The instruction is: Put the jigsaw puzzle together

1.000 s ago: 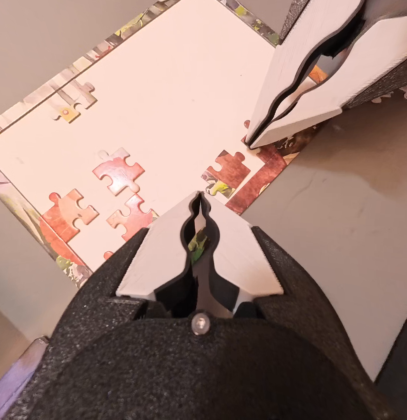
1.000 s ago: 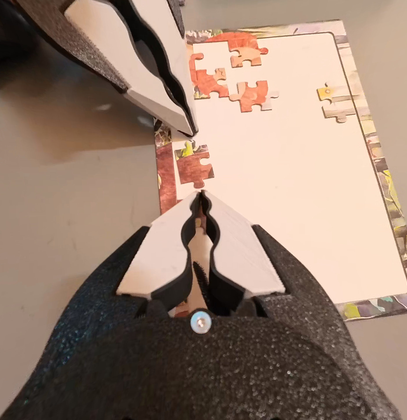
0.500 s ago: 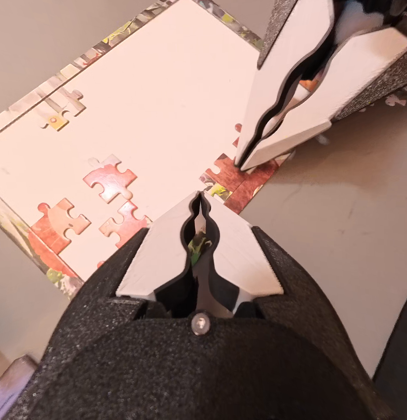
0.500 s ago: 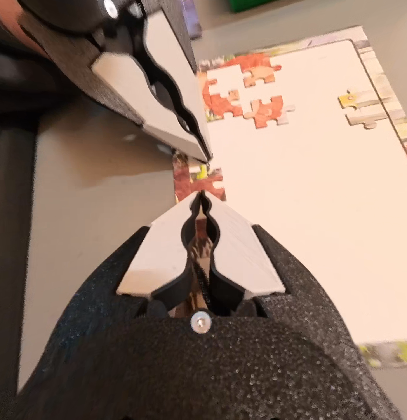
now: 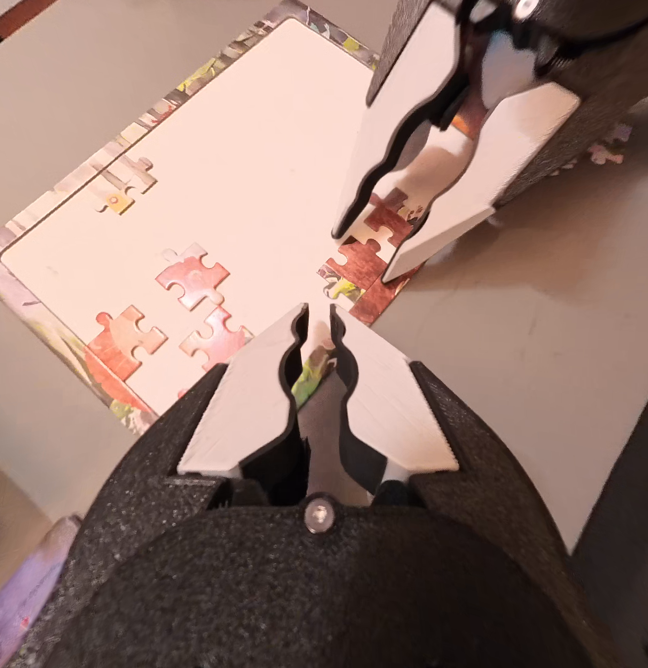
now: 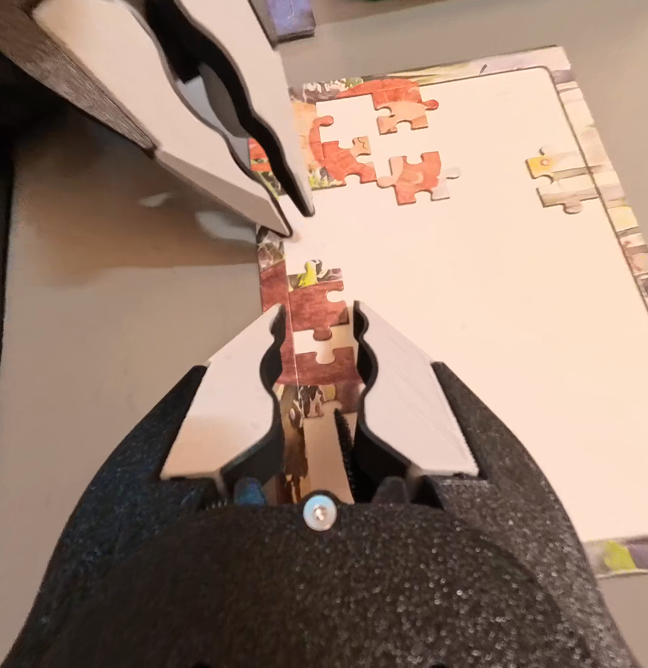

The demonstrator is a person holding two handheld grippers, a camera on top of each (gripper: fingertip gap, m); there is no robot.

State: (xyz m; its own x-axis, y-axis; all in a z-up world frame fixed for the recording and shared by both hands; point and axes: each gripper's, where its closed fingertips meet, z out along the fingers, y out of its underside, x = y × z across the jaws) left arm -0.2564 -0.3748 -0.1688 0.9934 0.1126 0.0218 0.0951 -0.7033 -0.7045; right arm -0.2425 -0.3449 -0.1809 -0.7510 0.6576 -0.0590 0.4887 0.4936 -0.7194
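The puzzle board (image 5: 243, 144) is white with a pictured frame and lies on the grey table. In the right wrist view (image 6: 496, 289) it fills the right side. My right gripper (image 6: 318, 306) is open, its jaws either side of a brown piece (image 6: 311, 307) and a second brown piece (image 6: 326, 367), both flat at the board's edge. In the left wrist view the right gripper (image 5: 364, 255) stands over these pieces (image 5: 355, 269). My left gripper (image 5: 319, 309) is slightly open and empty, just short of the board's near edge. Red pieces (image 5: 192, 274) and yellow-grey pieces (image 5: 123, 188) lie on the board.
A purple box (image 5: 26, 578) sits behind the left gripper and also shows in the right wrist view (image 6: 290, 18). Loose pieces (image 5: 608, 151) lie on the table past the right gripper. The table's dark edge (image 5: 622, 470) runs at the right. Tip to tip, the grippers are about 4 centimetres apart.
Both grippers were shut and have opened. The right one opened wide over the brown pieces. The left one opened a little. A second brown piece now lies by the first.
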